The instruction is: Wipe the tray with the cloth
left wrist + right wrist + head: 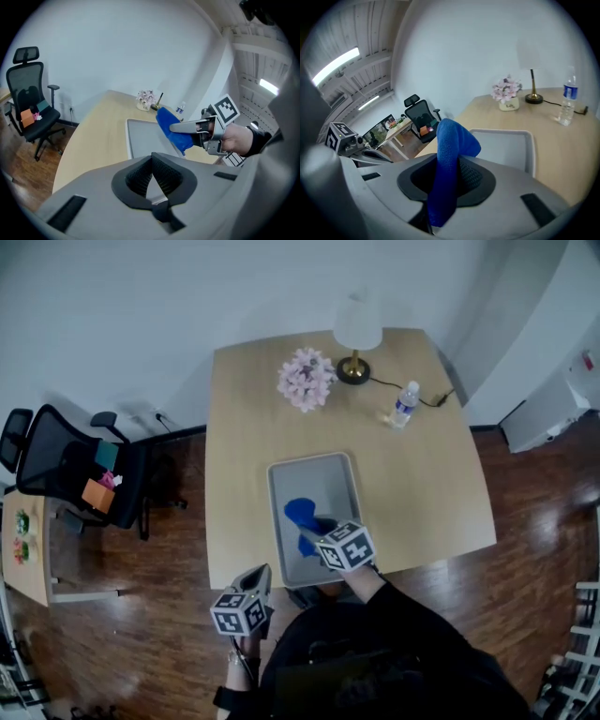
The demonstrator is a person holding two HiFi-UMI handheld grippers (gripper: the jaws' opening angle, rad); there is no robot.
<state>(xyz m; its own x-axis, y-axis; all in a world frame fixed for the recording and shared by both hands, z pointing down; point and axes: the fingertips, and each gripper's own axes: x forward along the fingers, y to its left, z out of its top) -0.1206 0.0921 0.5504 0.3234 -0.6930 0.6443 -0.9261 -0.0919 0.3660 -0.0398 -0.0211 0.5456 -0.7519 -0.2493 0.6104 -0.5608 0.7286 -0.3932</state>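
A grey tray [281, 474] lies on the wooden table [422, 493], near its front edge. My right gripper [307, 538] hangs over the tray's near half, shut on a blue cloth [301, 514] that sticks up between its jaws [448, 154] and droops past them. The left gripper view shows the cloth [169, 127] lifted above the tray [140, 138]. My left gripper [255, 579] is off the table's front left corner, away from the tray. Its jaws meet at the tips with nothing between them [152, 158].
At the table's far side stand a lamp [356, 334] with a cable, a pink flower bunch [306, 379] and a water bottle [404, 404]. A black office chair [75, 470] and a small side table [23, 549] stand on the floor to the left.
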